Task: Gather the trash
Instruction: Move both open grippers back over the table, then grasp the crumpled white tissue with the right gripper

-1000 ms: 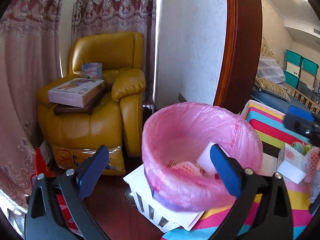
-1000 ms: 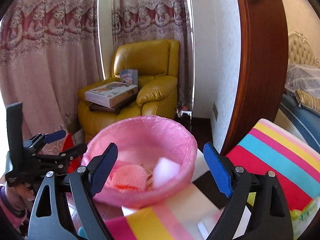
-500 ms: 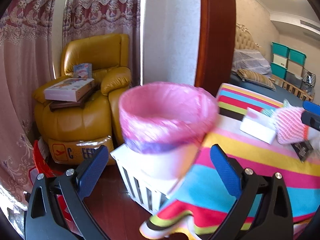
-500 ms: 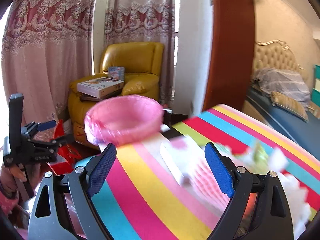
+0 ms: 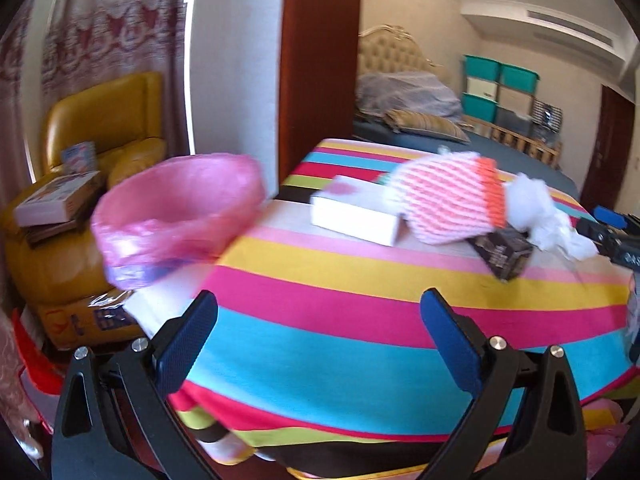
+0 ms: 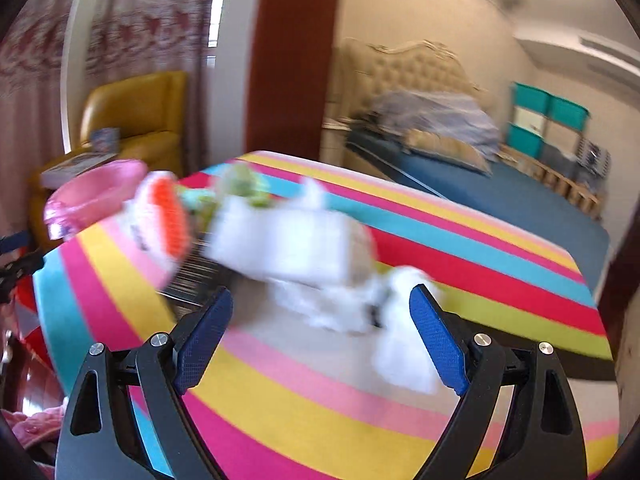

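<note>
Tissue wad between open right claw fingers.

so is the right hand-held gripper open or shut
Open: the right hand-held gripper has its blue fingers spread wide, empty, with white crumpled trash on the table ahead.

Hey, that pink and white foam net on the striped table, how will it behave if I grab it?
The foam net looks like open mesh, so probably very light and squashy. It will likely compress and slide rather than roll.
</note>
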Demonstrator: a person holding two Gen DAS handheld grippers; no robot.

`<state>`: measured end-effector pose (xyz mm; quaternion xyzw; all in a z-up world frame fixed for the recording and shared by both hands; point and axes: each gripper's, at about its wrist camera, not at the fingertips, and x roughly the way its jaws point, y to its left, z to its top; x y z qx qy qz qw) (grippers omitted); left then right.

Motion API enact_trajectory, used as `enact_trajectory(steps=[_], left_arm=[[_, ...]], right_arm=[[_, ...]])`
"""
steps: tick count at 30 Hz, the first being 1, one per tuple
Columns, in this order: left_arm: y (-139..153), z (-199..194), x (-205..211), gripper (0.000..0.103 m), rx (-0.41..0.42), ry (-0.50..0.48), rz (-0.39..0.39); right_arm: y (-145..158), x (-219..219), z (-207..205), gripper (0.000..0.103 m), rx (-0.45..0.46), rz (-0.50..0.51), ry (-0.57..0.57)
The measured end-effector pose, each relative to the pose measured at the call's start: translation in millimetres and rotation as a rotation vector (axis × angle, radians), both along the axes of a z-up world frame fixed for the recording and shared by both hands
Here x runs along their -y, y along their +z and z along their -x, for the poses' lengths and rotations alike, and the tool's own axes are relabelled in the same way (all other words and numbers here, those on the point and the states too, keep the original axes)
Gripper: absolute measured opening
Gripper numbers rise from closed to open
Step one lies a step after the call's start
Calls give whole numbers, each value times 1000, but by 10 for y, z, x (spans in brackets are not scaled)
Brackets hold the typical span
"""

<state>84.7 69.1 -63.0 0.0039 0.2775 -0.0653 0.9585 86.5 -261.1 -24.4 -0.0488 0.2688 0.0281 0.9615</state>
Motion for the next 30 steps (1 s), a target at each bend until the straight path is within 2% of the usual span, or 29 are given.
enact_trajectory(steps=[9, 16, 24, 25, 27, 28, 30], left_arm=[[-19, -129, 556, 98, -19, -116, -37], [26, -194, 786, 98, -8, -149, -60], [15, -221, 937, 98, -2, -178, -88], [1, -229, 948, 98, -7, -179, -92], [-25, -249, 959, 98, -16, -177, -89], [-37, -257, 955, 98, -22, -173, -85], [-42, -253, 937, 98, -25, -167, -81]], right_arm=[[-123, 470, -168, 84, -73, -20, -95], [-180, 672, -489, 75, -129, -60, -134], [-375, 735, -815, 67, -240, -147, -105], [-386, 727, -844, 63, -250, -166, -87], [-411, 666, -892, 48, -275, -194, -33], [-426, 624, -898, 35, -285, -203, 1], [-408, 529, -855, 31, -278, -185, 29]])
